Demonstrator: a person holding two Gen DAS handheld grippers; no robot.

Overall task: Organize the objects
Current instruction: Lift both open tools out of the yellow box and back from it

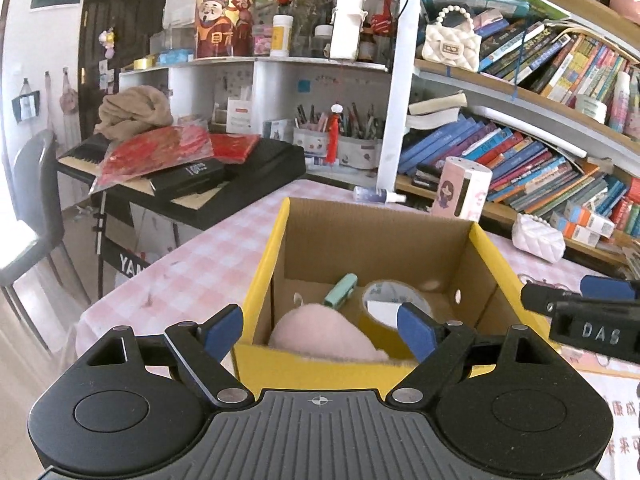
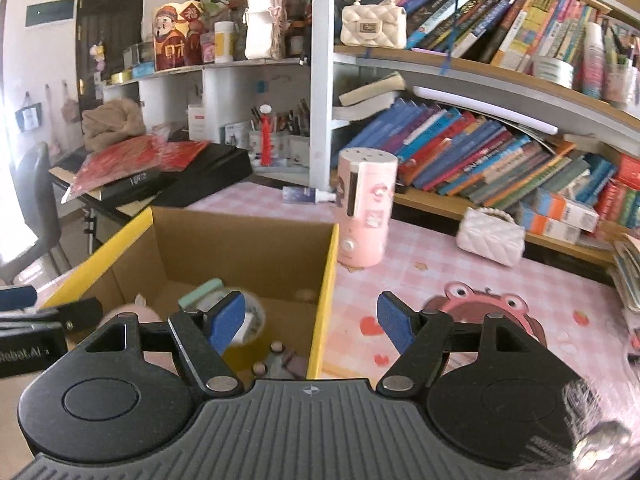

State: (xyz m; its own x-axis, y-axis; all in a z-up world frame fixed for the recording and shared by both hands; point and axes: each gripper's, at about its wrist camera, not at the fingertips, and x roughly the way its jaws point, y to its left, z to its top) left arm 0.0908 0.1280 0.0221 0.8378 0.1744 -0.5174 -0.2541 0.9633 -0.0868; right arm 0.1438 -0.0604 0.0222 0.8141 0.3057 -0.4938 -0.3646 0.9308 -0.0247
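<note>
Both grippers, left point(image 1: 320, 330) and right point(image 2: 312, 322), hang spread and empty over the yellow-rimmed cardboard box point(image 1: 262, 264) holding a soft pink plush point(image 1: 320, 334), likely light, best pinched mid-body

Wall: pale wall point(image 1: 48, 64) at ten o'clock, with small bags hung on hooks.
Door: dark door point(image 1: 120, 20) at eleven o'clock.
Light: bright daylight washed in from nine o'clock.
Chair: dark chair point(image 1: 36, 184) stood at nine o'clock on a light floor point(image 1: 24, 360).
Keyboard: black keyboard point(image 1: 256, 172) on its stand at ten o'clock, piled with red packets and a beige cloth.
Table: pink checked tablecloth point(image 1: 192, 264) covered the table.
Shelves: white shelf unit point(image 1: 256, 68) at twelve o'clock; bookshelves point(image 2: 500, 80) crammed with leaning books at two o'clock.
</note>
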